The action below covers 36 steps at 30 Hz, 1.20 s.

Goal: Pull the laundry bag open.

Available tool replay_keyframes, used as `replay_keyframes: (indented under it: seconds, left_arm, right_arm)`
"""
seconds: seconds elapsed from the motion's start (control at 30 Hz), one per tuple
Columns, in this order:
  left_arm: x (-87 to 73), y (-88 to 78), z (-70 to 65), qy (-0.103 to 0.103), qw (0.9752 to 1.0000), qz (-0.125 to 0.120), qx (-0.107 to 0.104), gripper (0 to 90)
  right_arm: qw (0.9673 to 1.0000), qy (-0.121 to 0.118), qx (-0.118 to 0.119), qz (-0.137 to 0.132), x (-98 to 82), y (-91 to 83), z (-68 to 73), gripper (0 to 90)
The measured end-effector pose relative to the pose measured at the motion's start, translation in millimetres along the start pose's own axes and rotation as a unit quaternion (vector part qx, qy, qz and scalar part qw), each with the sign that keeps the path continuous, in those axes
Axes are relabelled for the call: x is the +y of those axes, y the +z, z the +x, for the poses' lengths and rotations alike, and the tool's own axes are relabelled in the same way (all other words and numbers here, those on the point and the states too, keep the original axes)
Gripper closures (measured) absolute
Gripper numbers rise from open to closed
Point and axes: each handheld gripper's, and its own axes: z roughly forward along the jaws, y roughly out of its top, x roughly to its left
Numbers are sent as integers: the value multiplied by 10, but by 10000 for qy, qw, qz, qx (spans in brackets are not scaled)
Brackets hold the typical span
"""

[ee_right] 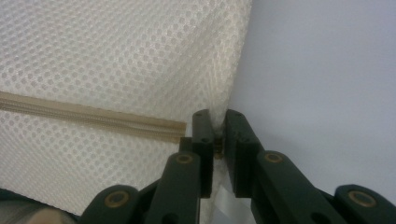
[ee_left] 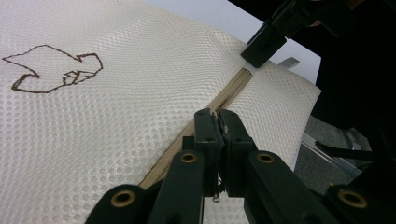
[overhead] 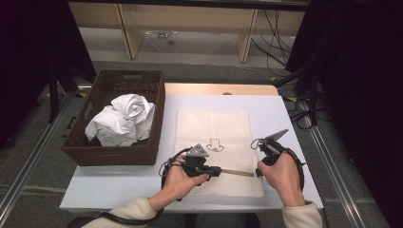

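Mesh laundry bag (overhead: 214, 142) lying flat on the white table (overhead: 119, 183), beside the woven basket (overhead: 121, 154) of crumpled white clothes (overhead: 122, 118). The left gripper (ee_left: 218, 122) is clenched on the zipper (ee_left: 233, 88), apparently at its pull; the right gripper (ee_right: 217, 126) pinches the bag's mesh edge just past the zipper's closed end. Judged step: anchoring the bag to draw the zipper open. The next move calls for the left gripper to slide along the zipper line while the right holds taut. The table's near edge runs close under both hands; bare surface lies right of the bag, the basket wall to its left.
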Motion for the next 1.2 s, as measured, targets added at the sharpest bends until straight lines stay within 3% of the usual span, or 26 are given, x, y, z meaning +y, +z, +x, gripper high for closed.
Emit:
replay_keyframes:
  seconds: [0.3,0.43,0.53,0.6,0.63,0.67,0.7,0.87,0.9,0.97,1.2]
  left_arm:
    - [-11,-25,6,2,10000,12,19,867]
    - [-14,-39,17,48,10000,-2,0,866]
    - [-20,-60,27,24,10000,-2,-11,866]
    - [-21,-72,38,58,10000,27,5,866]
    - [-30,-73,35,-8,10000,11,35,866]
    - [-35,-82,43,65,10000,12,33,867]
    - [-40,-85,42,55,10000,9,52,866]
    - [-47,-98,47,12,10000,74,-23,866]
    - [-52,-92,40,-4,10000,5,47,866]
    - [-51,-101,42,-29,10000,-2,57,867]
    - [-70,-136,69,-42,9999,8,98,866]
  right_arm:
    - [10000,9,17,-39,-2,7,-1,841]
    - [9999,-155,-20,-15,0,2,-21,841]
    - [10000,-20,-29,11,0,0,-3,841]
    - [9999,-112,-36,43,1,-1,-21,841]
    - [9998,87,-30,164,0,-15,6,841]
    - [9998,84,-16,161,-1,-14,5,841]
    - [9998,-182,-48,-23,-1,7,-25,841]
    - [10000,-74,-35,-8,-3,3,-8,841]
    - [10000,-74,-35,-8,-3,3,-8,841]
    - [9998,-182,-47,-28,0,6,-26,841]
    - [9998,113,-61,179,1,-16,7,841]
